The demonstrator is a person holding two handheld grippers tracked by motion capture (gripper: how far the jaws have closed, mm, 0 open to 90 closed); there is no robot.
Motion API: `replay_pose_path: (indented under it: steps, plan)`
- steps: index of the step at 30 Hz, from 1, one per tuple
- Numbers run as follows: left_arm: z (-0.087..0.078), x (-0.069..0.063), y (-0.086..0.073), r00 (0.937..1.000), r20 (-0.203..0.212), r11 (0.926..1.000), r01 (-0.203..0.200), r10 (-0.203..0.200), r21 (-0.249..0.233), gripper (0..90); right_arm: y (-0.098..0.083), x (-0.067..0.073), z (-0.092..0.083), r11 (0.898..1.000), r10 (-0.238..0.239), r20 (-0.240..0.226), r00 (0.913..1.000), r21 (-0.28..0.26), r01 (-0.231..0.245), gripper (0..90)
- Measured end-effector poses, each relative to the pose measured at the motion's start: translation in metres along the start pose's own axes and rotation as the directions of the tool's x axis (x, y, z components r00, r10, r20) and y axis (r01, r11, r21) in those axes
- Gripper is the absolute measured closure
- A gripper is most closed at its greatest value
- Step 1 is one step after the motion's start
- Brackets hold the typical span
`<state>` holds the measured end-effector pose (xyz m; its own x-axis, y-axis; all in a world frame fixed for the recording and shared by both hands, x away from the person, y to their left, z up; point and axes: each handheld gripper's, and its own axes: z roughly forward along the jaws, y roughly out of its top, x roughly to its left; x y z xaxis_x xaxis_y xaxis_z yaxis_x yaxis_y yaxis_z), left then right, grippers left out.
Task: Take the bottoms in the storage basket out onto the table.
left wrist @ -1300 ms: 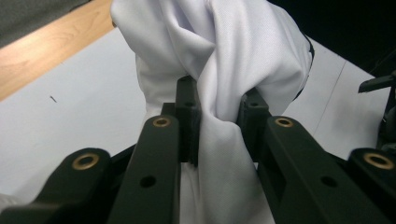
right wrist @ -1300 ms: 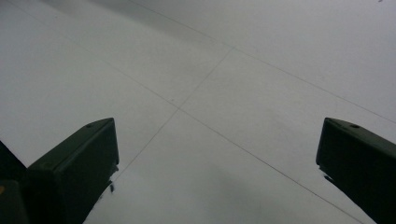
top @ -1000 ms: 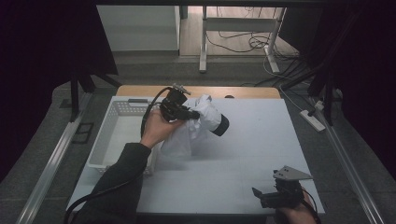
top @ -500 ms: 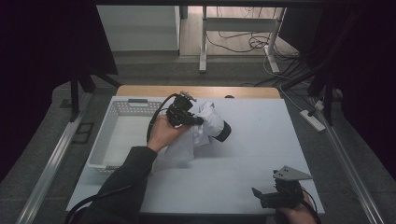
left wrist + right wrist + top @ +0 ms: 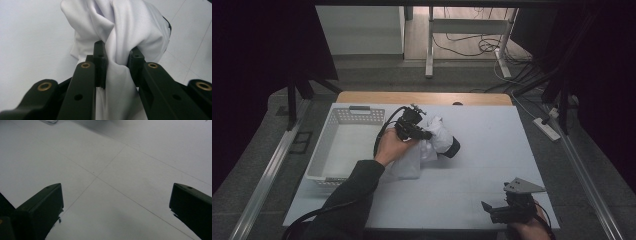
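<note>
Shirt grabbed, basket waiting

Left gripper [image 5: 116, 58] clamps the white garment [image 5: 432, 142] (basket [image 5: 324, 150] empty); right gripper [image 5: 116, 202] idles, jaws wide.

White table [image 5: 492, 150] with basket [image 5: 324, 150] and bunched white cloth [image 5: 409, 165].

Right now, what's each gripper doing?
Left gripper: closed on the white cloth.
Right gripper: open, holding nothing, over the table.

A lab recording bay: black curtains [image 5: 257, 60] flank the white surface [image 5: 492, 145], with loose cables [image 5: 467, 47] on the floor behind.
</note>
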<state>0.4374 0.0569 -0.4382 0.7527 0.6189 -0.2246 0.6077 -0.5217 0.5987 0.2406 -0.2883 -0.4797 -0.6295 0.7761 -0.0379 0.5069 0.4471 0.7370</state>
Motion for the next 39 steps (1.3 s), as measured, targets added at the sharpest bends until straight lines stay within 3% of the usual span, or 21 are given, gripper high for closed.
replay_pose_path:
  steps: [21,39]
  plan:
    - [0.037,0.000,-0.010,0.9997,-0.023,0.9957,-0.005,0.007,0.092,71.2,0.000,0.001,0.000,1.000,-0.006,-0.003,1.0000,0.002,0.007,0.0]
    - [0.057,0.004,-0.022,1.0000,0.001,0.9958,-0.005,0.005,0.092,59.2,0.000,0.001,0.001,1.000,-0.011,-0.005,0.9999,0.006,0.011,0.0]
